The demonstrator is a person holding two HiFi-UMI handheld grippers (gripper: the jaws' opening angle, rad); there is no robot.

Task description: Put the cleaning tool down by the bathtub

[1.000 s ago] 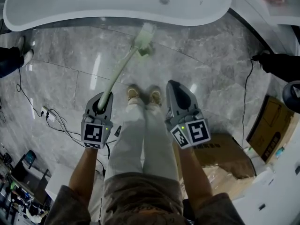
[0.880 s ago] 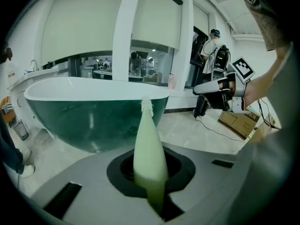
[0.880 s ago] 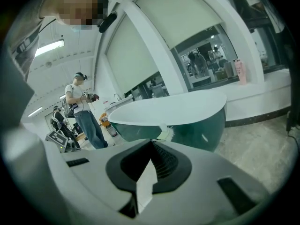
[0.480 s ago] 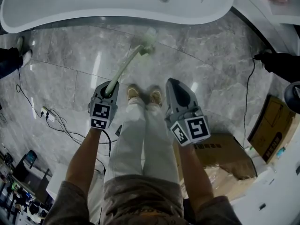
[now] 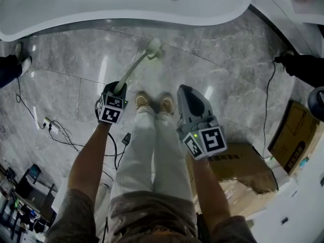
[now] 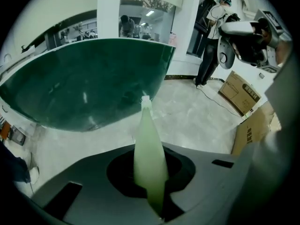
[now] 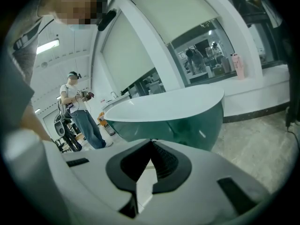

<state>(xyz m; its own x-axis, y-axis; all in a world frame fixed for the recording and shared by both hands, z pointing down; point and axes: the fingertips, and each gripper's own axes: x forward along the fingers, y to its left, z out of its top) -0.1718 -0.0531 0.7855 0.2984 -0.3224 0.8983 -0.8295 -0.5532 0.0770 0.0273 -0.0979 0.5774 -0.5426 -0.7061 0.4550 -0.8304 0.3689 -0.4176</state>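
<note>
1. Grey marble floor (image 5: 228, 85) is filling the head view, with the white bathtub (image 5: 101, 4) curving across the top.
2. Left of centre, the left gripper (image 5: 120, 89) is clamping the pale green cleaning tool (image 5: 134, 67) by its handle, with the brush head near the tub.
3. The right gripper (image 5: 188, 97) is idling, jaws together and empty.
4. The set-down looks unfinished: the tool is not yet lying released.

Cardboard box (image 5: 294, 135), loose cables (image 5: 59, 134) (tangled), marble floor (image 5: 228, 80)
</note>
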